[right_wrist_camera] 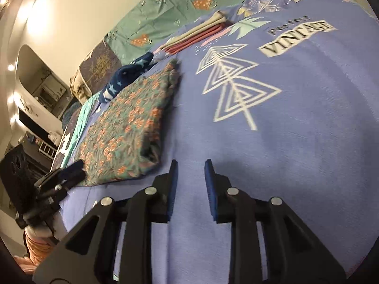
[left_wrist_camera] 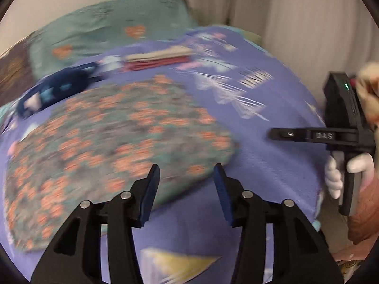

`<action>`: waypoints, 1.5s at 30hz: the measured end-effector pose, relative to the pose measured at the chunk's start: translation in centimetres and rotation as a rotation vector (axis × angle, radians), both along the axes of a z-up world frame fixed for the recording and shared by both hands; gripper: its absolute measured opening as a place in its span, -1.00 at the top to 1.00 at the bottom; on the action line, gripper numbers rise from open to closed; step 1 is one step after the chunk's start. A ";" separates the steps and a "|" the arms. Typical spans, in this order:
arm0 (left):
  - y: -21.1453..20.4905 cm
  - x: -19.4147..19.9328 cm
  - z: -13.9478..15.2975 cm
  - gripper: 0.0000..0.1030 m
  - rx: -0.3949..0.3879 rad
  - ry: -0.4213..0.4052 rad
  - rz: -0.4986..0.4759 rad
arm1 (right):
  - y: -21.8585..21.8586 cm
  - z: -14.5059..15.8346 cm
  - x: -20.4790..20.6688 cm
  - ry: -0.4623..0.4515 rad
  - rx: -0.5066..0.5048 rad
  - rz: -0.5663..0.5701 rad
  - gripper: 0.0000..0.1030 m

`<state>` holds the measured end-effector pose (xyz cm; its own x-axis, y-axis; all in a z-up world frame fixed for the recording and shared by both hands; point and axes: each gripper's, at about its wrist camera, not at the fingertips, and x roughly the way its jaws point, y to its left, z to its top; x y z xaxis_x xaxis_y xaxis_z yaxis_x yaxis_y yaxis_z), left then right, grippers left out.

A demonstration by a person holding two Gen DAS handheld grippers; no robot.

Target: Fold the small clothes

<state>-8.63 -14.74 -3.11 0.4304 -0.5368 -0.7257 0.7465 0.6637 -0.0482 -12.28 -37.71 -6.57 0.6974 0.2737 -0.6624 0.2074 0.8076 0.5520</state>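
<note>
Floral cotton in teal and orange, the folded garment (right_wrist_camera: 128, 130) lies flat on the purple bedspread (right_wrist_camera: 296, 142), and everything else is best placed from it. No earlier frame is given, so only the present stands: the left hand-held gripper (left_wrist_camera: 187, 172) hangs over the garment's near edge with its blue pads apart and nothing between them. The right hand-held gripper (right_wrist_camera: 189, 168) sits just beside the garment's near corner, over bare bedspread, jaws parted by a narrow gap and empty. Judging by that, the fold looks finished and both tools are clear of it. Beyond the garment's far end lies a dark blue starred piece (right_wrist_camera: 132, 73), and past that a neat stack of cream and red cloths (right_wrist_camera: 201, 35), likely done items set aside. The bedspread print reads "Perfect VINTAGE" (right_wrist_camera: 298, 37); the right tool, in the left view, bears "DAS" (left_wrist_camera: 324, 136).
</note>
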 end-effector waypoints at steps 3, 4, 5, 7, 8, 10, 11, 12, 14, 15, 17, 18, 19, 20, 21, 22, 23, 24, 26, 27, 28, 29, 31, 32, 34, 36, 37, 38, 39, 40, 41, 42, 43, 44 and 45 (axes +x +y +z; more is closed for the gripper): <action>-4.8 -0.8 -1.1 -0.06 0.060 -0.002 -0.060 | -1.7 -0.3 -1.1 -0.006 0.005 -0.045 0.46; -6.5 -0.7 -1.4 -0.07 0.089 -0.005 -0.052 | -2.2 -0.5 -1.4 -0.007 0.005 -0.054 0.46; -7.2 -0.3 -1.6 -0.07 0.099 0.000 -0.042 | -2.6 -0.5 -1.5 -0.008 0.006 -0.058 0.45; -8.2 0.9 -1.5 -0.07 0.096 0.030 -0.014 | -3.2 -0.8 -1.9 -0.011 0.012 -0.060 0.40; -8.9 1.3 -1.6 -0.06 0.088 0.038 0.005 | -3.4 -1.0 -2.0 -0.013 0.018 -0.059 0.36; -10.0 2.1 -1.6 -0.06 0.100 -0.011 0.038 | -3.7 -1.4 -2.1 -0.015 0.034 -0.053 0.34; -9.8 2.0 -1.7 -0.01 0.128 -0.040 0.058 | -3.7 -1.5 -2.1 -0.016 0.039 -0.051 0.34; -9.7 2.5 -2.1 0.06 0.167 -0.064 0.088 | -3.8 -1.6 -2.1 -0.019 0.046 -0.048 0.34; -8.5 3.6 -2.8 0.27 0.187 -0.030 0.117 | -3.9 -1.5 -2.2 -0.026 0.052 -0.039 0.33; -7.6 4.3 -3.0 0.28 0.185 0.002 0.137 | -4.0 -1.5 -2.1 -0.030 0.052 -0.033 0.31; -6.0 5.2 -3.2 0.28 0.178 0.023 0.174 | -4.1 -1.4 -1.9 -0.032 0.051 -0.028 0.24; -5.3 5.5 -3.2 0.28 0.173 0.030 0.189 | -4.2 -1.3 -1.7 -0.033 0.049 -0.023 0.24; -4.4 5.8 -3.1 0.27 0.157 0.048 0.204 | -4.2 -1.3 -1.5 -0.035 0.047 -0.019 0.24; -3.9 6.0 -3.0 0.27 0.142 0.063 0.211 | -4.2 -1.2 -1.3 -0.035 0.045 -0.014 0.24; -3.5 6.2 -2.9 0.27 0.123 0.082 0.216 | -4.1 -1.1 -1.0 -0.035 0.041 -0.006 0.24; -3.3 6.2 -2.8 0.27 0.111 0.093 0.215 | -4.0 -1.0 -0.5 -0.035 0.036 0.005 0.24; -3.2 6.2 -2.7 0.27 0.097 0.109 0.207 | -3.8 -0.8 -0.1 -0.036 0.029 0.019 0.23; -3.3 6.0 -2.7 0.27 0.085 0.124 0.196 | -3.6 -0.4 0.4 -0.037 0.019 0.034 0.23; -3.7 6.0 -2.8 0.27 0.051 0.167 0.160 | -3.5 0.3 1.3 -0.045 -0.005 0.062 0.23; -3.9 5.9 -2.8 0.26 0.038 0.186 0.145 | -3.3 1.0 2.2 -0.051 -0.024 0.085 0.23; -4.2 5.8 -2.9 0.25 0.030 0.199 0.129 | -3.2 1.5 3.0 -0.053 -0.039 0.103 0.22; -4.5 5.7 -3.1 0.25 0.031 0.204 0.116 | -3.1 1.8 3.8 -0.052 -0.050 0.119 0.22; -5.1 5.5 -3.4 0.24 0.046 0.201 0.096 | -2.9 2.5 5.9 -0.044 -0.075 0.155 0.22; -5.3 5.4 -3.7 0.24 0.056 0.204 0.091 | -2.8 2.7 6.8 -0.040 -0.081 0.171 0.22; -5.4 5.4 -3.9 0.24 0.055 0.217 0.088 | -2.4 2.9 9.5 -0.024 -0.082 0.224 0.22; -5.6 5.3 -3.9 0.27 0.057 0.217 0.077 | -2.1 2.5 12.4 0.005 -0.067 0.271 0.21; -5.6 5.2 -3.8 0.29 0.063 0.212 0.070 | -2.0 2.2 13.8 0.020 -0.058 0.281 0.21; -5.6 5.1 -3.8 0.40 0.065 0.211 0.062 | -1.8 2.0 14.7 0.033 -0.052 0.289 0.21; -5.5 5.0 -3.7 0.45 0.064 0.211 0.052 | -1.6 1.5 16.6 0.054 -0.042 0.304 0.21; -5.6 5.0 -3.7 0.58 0.063 0.213 0.044 | -1.6 1.0 17.9 0.066 -0.031 0.306 0.21; -5.6 4.9 -3.6 0.72 0.062 0.213 0.035 | -1.6 0.7 18.8 0.077 -0.022 0.304 0.21; -5.7 4.8 -3.6 0.77 0.062 0.213 0.027 | -1.6 0.0 20.4 0.099 -0.005 0.307 0.21; -5.7 4.8 -3.6 0.81 0.062 0.213 0.021 | -1.6 -0.7 21.6 0.118 0.016 0.309 0.20; -5.7 4.7 -3.6 0.85 0.062 0.212 0.012 | -1.6 -1.1 22.3 0.131 0.035 0.307 0.20; -5.7 4.7 -3.6 0.86 0.058 0.216 0.004 | -1.7 -1.8 23.4 0.141 0.072 0.306 0.19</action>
<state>-3.96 -20.46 -6.66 0.2637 -0.4899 -0.8309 0.7207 0.6726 -0.1678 11.17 -39.38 -8.35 0.4788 0.5059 -0.7175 0.0397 0.8040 0.5934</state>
